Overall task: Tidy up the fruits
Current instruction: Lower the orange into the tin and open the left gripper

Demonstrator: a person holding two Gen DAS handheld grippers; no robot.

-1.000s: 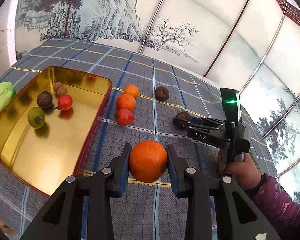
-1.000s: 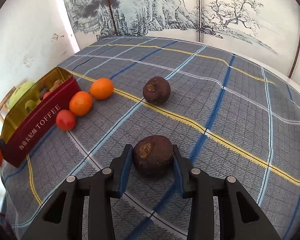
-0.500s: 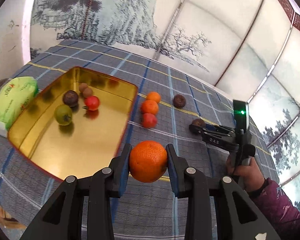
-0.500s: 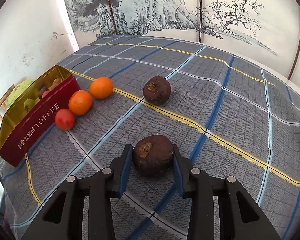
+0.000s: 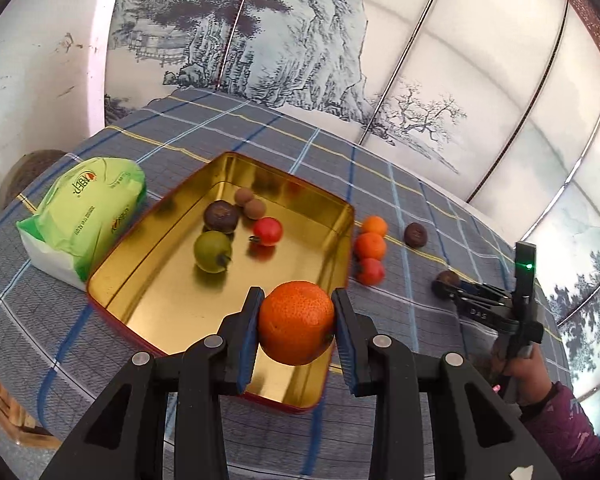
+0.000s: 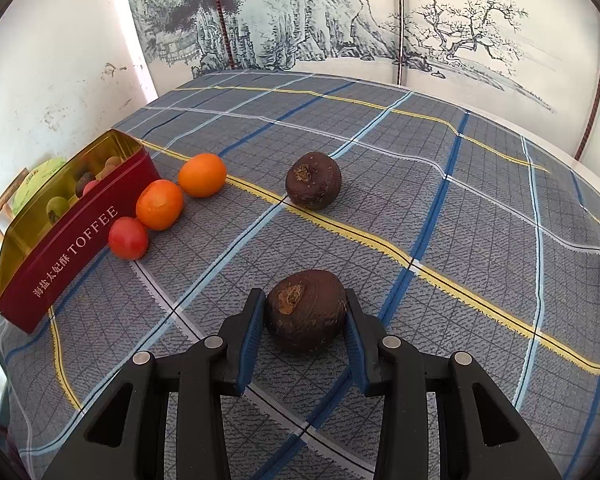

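Where the left wrist view looks down into the gold tin (image 5: 172,312), it shows what the other view mostly hides: a green fruit (image 5: 212,251), a red tomato (image 5: 268,231), a dark fruit (image 5: 220,217) and two small brown ones lying on the tin floor, and a green packet (image 5: 88,216) just beside the tin. Plaid cloth (image 5: 404,208) covers the table; painted landscape panels stand behind. The left gripper (image 5: 296,320) is clamped on an orange (image 5: 296,322), held above the tin's near corner.

The right wrist view gives the tin's red outer wall (image 6: 72,252), lettered TOFFEE. Beside that wall sit a red fruit (image 6: 128,238) and two oranges (image 6: 160,204), in a row. A dark round fruit (image 6: 313,180) lies apart on the cloth. The right gripper (image 6: 306,316) has both pads against a second dark fruit (image 6: 306,310), which is low at the cloth.
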